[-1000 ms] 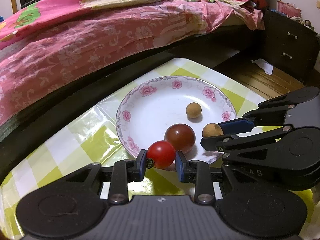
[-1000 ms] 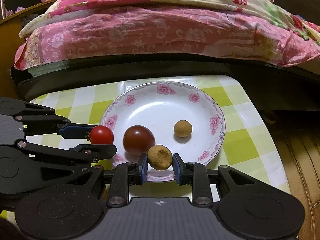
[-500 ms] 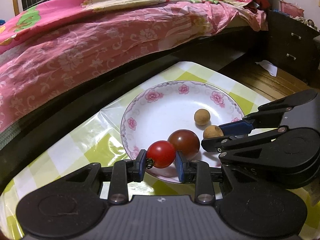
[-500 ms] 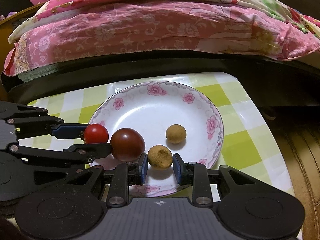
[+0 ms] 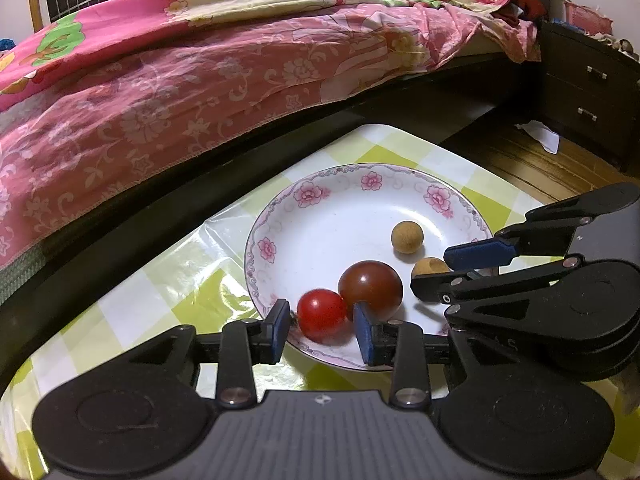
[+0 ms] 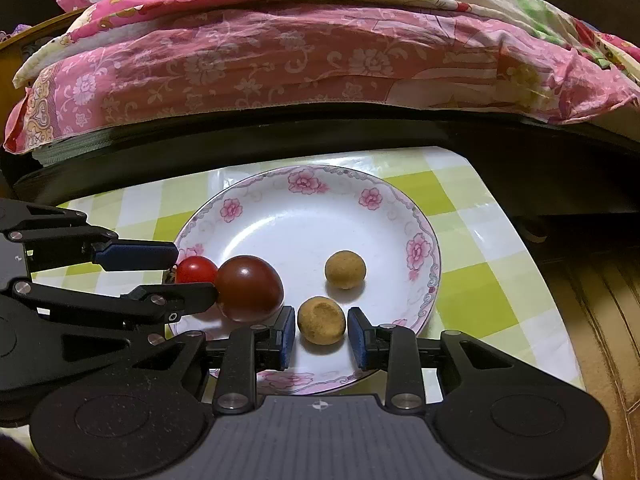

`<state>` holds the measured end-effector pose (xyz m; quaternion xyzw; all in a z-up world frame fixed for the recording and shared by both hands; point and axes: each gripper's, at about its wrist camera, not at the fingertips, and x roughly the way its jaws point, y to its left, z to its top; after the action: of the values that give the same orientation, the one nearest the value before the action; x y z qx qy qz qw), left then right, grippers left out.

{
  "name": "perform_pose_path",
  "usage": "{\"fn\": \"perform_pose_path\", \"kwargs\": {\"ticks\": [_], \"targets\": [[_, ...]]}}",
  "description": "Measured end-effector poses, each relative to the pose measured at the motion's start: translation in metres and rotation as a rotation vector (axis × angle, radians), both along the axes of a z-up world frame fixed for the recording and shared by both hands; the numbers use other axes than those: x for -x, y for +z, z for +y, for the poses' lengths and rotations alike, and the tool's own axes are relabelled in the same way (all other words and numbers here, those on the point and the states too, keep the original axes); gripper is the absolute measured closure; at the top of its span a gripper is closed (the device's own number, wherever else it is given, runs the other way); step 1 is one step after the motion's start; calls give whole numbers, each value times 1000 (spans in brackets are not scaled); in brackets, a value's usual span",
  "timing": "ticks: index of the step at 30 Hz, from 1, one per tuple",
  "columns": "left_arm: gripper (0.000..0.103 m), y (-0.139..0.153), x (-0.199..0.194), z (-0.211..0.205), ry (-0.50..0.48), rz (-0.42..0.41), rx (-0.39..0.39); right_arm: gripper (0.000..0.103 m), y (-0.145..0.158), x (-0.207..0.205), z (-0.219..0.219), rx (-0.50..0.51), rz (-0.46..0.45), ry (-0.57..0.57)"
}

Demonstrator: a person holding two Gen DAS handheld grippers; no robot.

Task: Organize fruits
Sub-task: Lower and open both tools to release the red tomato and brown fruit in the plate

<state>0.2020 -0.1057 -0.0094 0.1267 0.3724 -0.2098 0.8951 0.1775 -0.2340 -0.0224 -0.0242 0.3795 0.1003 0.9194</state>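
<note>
On a green-checked tablecloth [image 6: 472, 280] beside a bed, the floral plate [image 6: 420, 248] already holds all four visible fruits, as the left gripper [image 5: 322, 326] and right gripper [image 6: 321, 336] are opening, releasing the red cherry tomato [image 5: 321, 312] and tan longan [image 6: 321, 320].

Both my grippers angled down, side by side. Left gripper [image 5: 322, 332]: jaws opening, clear gap at each pad, fingers [image 5: 280, 330] off the load. Right gripper [image 6: 321, 338]: same, jaws opening, pads not pressing.
</note>
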Motion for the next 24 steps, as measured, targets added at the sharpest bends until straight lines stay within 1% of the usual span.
{"fn": "perform_pose_path", "kwargs": {"ticks": [6, 10, 24], "targets": [[60, 2, 0, -1, 0, -6, -5, 75, 4, 2, 0, -2, -23, -8], [59, 3, 1, -1, 2, -10, -5, 72, 6, 3, -2, -5, -34, -14], [55, 16, 10, 6, 6, -32, 12, 72, 19, 16, -2, -30, -81, -10]]}}
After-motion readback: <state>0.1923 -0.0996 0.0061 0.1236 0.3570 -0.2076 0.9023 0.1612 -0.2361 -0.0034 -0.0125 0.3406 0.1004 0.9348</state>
